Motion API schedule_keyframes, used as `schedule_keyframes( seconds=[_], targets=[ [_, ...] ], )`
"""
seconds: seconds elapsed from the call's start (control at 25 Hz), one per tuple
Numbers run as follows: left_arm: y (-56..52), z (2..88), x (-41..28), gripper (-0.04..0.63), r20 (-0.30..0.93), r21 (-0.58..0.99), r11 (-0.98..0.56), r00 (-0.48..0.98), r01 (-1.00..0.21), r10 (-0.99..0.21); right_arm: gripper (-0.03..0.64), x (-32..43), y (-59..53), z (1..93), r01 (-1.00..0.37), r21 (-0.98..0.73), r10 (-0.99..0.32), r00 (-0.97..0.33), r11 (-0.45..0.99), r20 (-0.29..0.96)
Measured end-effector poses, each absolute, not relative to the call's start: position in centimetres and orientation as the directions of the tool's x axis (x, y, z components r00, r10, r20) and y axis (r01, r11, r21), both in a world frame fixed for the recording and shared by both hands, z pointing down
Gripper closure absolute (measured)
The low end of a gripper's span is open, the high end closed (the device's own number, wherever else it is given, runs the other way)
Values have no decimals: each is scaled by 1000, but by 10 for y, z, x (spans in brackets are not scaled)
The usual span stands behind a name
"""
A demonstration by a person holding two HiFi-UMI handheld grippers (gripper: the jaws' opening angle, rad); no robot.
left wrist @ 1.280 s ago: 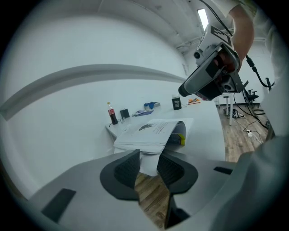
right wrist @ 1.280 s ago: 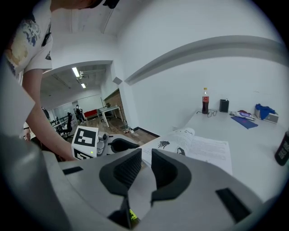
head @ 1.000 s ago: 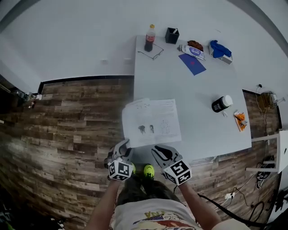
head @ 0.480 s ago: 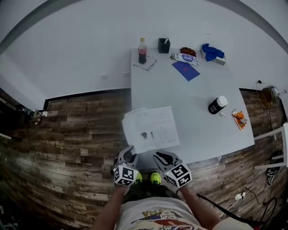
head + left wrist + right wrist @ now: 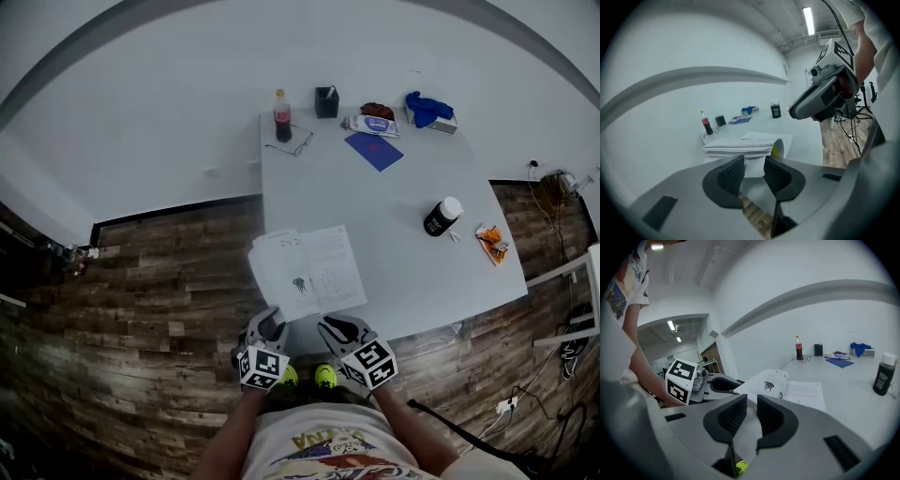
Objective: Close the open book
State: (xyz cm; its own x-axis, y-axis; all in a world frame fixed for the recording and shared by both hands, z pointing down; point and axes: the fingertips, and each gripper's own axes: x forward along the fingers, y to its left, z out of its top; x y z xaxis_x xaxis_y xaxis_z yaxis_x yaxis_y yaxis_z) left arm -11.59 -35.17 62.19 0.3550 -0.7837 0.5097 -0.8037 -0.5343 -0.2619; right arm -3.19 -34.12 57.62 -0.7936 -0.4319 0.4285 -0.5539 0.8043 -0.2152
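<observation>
Head view puts the open white paperback book [image 5: 307, 272] flat on the near left corner of the white rectangular table [image 5: 403, 216], its left leaf jutting past the table's edge. Our left gripper [image 5: 267, 321] and right gripper [image 5: 335, 327] hover just short of it, each with its jaws a narrow gap apart and nothing between them. We judge the book light and floppy: thin paper leaves and a soft cover, with pages that arch near the spine and will likely slide on one another. We would take the overhanging left leaves by their outer edge, where a jaw can slip underneath, pinching gently so the paper does not crease.
</observation>
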Motion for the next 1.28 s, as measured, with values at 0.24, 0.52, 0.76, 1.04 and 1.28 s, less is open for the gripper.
schedule_keyframes(
  seconds=[0.24,0.52,0.76,1.04,1.28],
  targets=[
    [-352,619,-110,489,507,-266,-533,353,-803,-786,553,-24,-338,575,-558,-220,-439,-794,800,419],
    [-358,617,-91,489,494,-270,-545,371,-794,-786,554,-9,-336,573,-561,-217,-444,-793,798,416],
    [-365,619,-70,489,479,-258,-548,387,-796,-788,553,9,-334,572,-571,-212,-455,-787,793,416],
    [-374,623,-49,489,476,-259,-567,407,-782,-779,554,31,-331,574,-591,-212,-473,-774,778,422],
    [-386,623,-34,486,475,-356,-584,397,-729,-785,554,45,-332,576,-609,-221,-487,-764,762,424]
  ],
)
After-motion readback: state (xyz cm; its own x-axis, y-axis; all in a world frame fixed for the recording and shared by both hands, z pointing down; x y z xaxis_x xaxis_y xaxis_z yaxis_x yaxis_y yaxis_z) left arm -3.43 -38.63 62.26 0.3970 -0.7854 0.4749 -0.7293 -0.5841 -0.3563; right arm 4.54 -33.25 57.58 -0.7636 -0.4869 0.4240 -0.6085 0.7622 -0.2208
